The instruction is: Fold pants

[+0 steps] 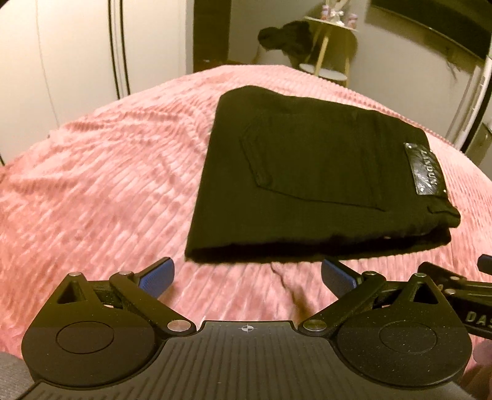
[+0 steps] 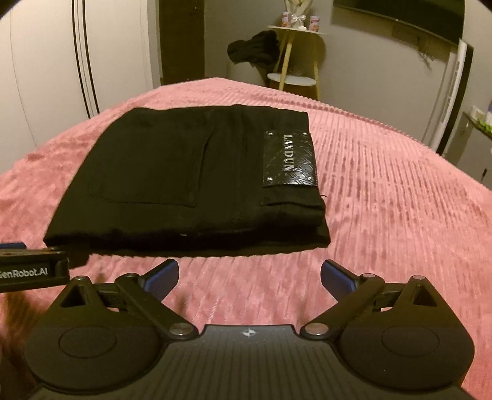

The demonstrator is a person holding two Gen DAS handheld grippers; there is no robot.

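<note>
Black pants (image 1: pixel 313 181) lie folded into a compact rectangle on the pink ribbed bedspread (image 1: pixel 92 184), back pocket and leather brand patch (image 1: pixel 429 169) facing up. In the right wrist view the same folded pants (image 2: pixel 190 181) sit centre-left with the patch (image 2: pixel 289 160) on top. My left gripper (image 1: pixel 247 275) is open just short of the near edge of the pants, nothing between its blue pads. My right gripper (image 2: pixel 249 277) is open too, wide and empty, a little back from that edge. Each gripper shows at the other view's side edge.
Beyond the bed stands a small wooden side table (image 2: pixel 295 61) with a dark garment (image 2: pixel 255 49) draped on it. White wardrobe doors (image 1: pixel 77 46) fill the left. A dark screen (image 2: pixel 399 15) hangs at the upper right, and a white appliance (image 2: pixel 452 98) stands at the right.
</note>
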